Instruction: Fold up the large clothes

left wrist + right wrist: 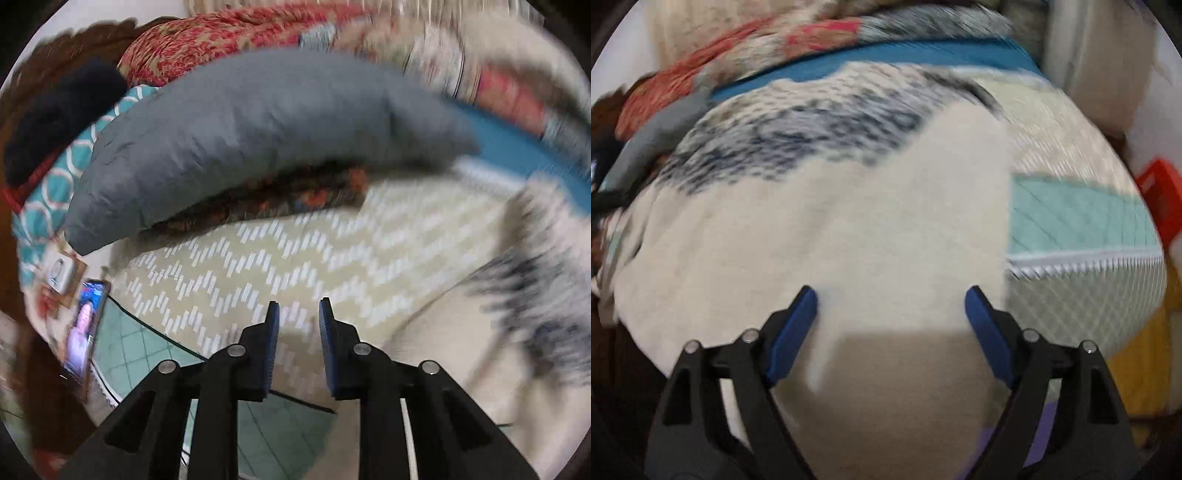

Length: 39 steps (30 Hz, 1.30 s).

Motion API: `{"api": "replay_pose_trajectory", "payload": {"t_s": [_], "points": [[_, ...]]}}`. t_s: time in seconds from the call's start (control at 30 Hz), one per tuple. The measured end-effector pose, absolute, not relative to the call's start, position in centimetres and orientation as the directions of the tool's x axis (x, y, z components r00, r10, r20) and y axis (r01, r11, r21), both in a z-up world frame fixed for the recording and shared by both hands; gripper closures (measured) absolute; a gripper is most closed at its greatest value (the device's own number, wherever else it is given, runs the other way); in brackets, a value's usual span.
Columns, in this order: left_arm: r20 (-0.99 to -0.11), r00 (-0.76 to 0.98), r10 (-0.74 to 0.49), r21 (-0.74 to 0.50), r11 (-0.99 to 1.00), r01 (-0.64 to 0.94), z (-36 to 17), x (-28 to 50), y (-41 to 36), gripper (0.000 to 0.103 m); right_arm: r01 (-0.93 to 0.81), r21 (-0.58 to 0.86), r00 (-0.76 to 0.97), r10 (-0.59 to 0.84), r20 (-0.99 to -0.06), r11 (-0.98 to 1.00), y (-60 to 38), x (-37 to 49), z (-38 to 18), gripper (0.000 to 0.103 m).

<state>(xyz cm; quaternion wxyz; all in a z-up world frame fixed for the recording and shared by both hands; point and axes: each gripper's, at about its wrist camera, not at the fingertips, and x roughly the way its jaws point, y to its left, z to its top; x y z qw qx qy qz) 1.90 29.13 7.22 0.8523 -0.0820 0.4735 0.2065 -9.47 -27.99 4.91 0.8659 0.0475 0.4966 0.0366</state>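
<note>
Left wrist view looks down on a bed covered by a cream bedspread [280, 258] with a white zigzag print. A long grey pillow [258, 129] lies across the far side, with a dark red-patterned cloth [288, 195] under its near edge and a red and gold blanket [229, 40] bunched behind it. At far left there is a teal pillow with white rings [48, 184], and a lit phone [85, 325] lies at the left edge of the bed. A pale green mattress edge [140, 343] shows near the gripper.

The left gripper [298, 314] hangs over the bare bedspread with its jaws a narrow gap apart and nothing between them.

From the right wrist view, the garment [849, 229] lies spread flat on the bed: a large cream piece with a blurred band of dark blue-grey speckle across its far part. A teal strip [886, 55] runs along beyond it, and the pale green mattress panel [1082, 225] shows at right, with a red object [1160, 195] at the far right edge.

The right gripper [891, 299] hangs over the near part of the garment, jaws spread wide, gripping nothing.
</note>
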Motion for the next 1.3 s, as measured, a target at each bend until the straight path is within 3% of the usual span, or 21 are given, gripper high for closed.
{"api": "replay_pose_trajectory", "payload": {"t_s": [0.13, 0.27, 0.3, 0.37, 0.4, 0.5, 0.67, 0.7, 0.73, 0.77, 0.83, 0.9, 0.97, 1.03, 1.13, 1.2, 1.27, 1.3], "points": [[-0.809, 0.582, 0.082, -0.044, 0.979, -0.198, 10.7, -2.0, 24.5, 0.103, 0.116, 0.234, 0.563, 0.13, -0.816, 0.965, -32.6, -10.3, 5.5, 0.025], [-0.809, 0.584, -0.064, -0.075, 0.997, 0.005, 10.5, -5.0, 18.5, 0.103, 0.165, 0.315, 0.558, 0.175, -0.811, 0.935, -34.7, -9.5, 4.5, 0.024], [-0.819, 0.563, -0.11, -0.099, 0.994, 0.05, 9.7, -5.6, 16.9, 0.103, 0.158, 0.337, 0.534, 0.206, -0.82, 0.928, -34.7, -9.2, 3.9, 0.029], [-0.842, 0.519, -0.146, -0.11, 0.989, 0.101, 8.2, -6.2, 14.4, 0.103, 0.108, 0.375, 0.497, 0.276, -0.823, 0.921, -33.5, -8.9, 3.1, 0.063], [-0.858, 0.495, -0.14, -0.098, 0.989, 0.109, 7.3, -6.4, 13.3, 0.103, 0.087, 0.368, 0.492, 0.281, -0.824, 0.926, -33.4, -8.8, 3.2, 0.099], [-0.895, 0.426, -0.135, -0.09, 0.988, 0.126, 5.1, -7.2, 11.4, 0.103, 0.084, 0.27, 0.56, 0.179, -0.809, 0.959, -35.2, -9.3, 6.2, 0.099], [-0.9, 0.421, -0.118, -0.077, 0.991, 0.113, 4.7, -8.5, 12.9, 0.103, 0.338, -0.225, 0.576, -0.39, -0.719, 0.914, -43.2, -9.3, 11.4, 0.098], [-0.9, 0.42, -0.115, -0.08, 0.992, 0.099, 4.6, -8.6, 13.6, 0.103, 0.402, -0.293, 0.537, -0.482, -0.692, 0.868, -45.3, -8.9, 11.6, 0.093], [-0.901, 0.419, -0.112, -0.086, 0.993, 0.081, 4.6, -8.6, 14.0, 0.103, 0.447, -0.306, 0.497, -0.518, -0.697, 0.841, -47.1, -8.5, 11.5, 0.074], [-0.902, 0.417, -0.112, -0.092, 0.993, 0.067, 4.6, -8.4, 14.3, 0.103, 0.478, -0.29, 0.471, -0.52, -0.713, 0.829, -48.2, -8.4, 11.5, 0.064], [-0.901, 0.416, -0.122, -0.115, 0.992, 0.042, 4.8, -8.8, 14.9, 0.103, 0.519, -0.118, 0.541, -0.432, -0.721, 0.847, -48.5, -9.6, 12.5, 0.049], [-0.899, 0.417, -0.135, -0.13, 0.991, 0.04, 4.8, -9.1, 15.4, 0.103, 0.446, 0.062, 0.654, -0.279, -0.703, 0.893, -46.8, -11.1, 13.0, 0.035], [-0.901, 0.408, -0.146, -0.137, 0.989, 0.05, 4.6, -9.5, 15.5, 0.103, 0.29, 0.24, 0.714, -0.042, -0.699, 0.926, -44.2, -12.3, 12.0, 0.034], [-0.905, 0.39, -0.168, -0.155, 0.986, 0.066, 4.3, -9.9, 15.4, 0.103, 0.112, 0.414, 0.669, 0.239, -0.703, 0.904, -40.2, -13.4, 9.3, 0.031], [-0.906, 0.358, -0.227, -0.213, 0.974, 0.079, 3.7, -10.1, 14.7, 0.103, -0.01, 0.473, 0.567, 0.395, -0.723, 0.881, -34.9, -15.2, 5.8, 0.029], [-0.909, 0.319, -0.268, -0.255, 0.963, 0.083, 2.6, -10.2, 14.2, 0.103, -0.052, 0.457, 0.514, 0.416, -0.75, 0.888, -32.2, -15.9, 4.2, 0.029], [-0.914, 0.305, -0.268, -0.251, 0.963, 0.096, 1.7, -10.6, 13.5, 0.103, -0.088, 0.477, 0.441, 0.464, -0.768, 0.874, -30.4, -16.2, 3.3, 0.066], [-0.912, 0.306, -0.273, -0.251, 0.962, 0.11, 1.6, -10.8, 12.9, 0.103, -0.104, 0.469, 0.41, 0.468, -0.783, 0.877, -29.8, -16.2, 3.5, 0.093]]}}
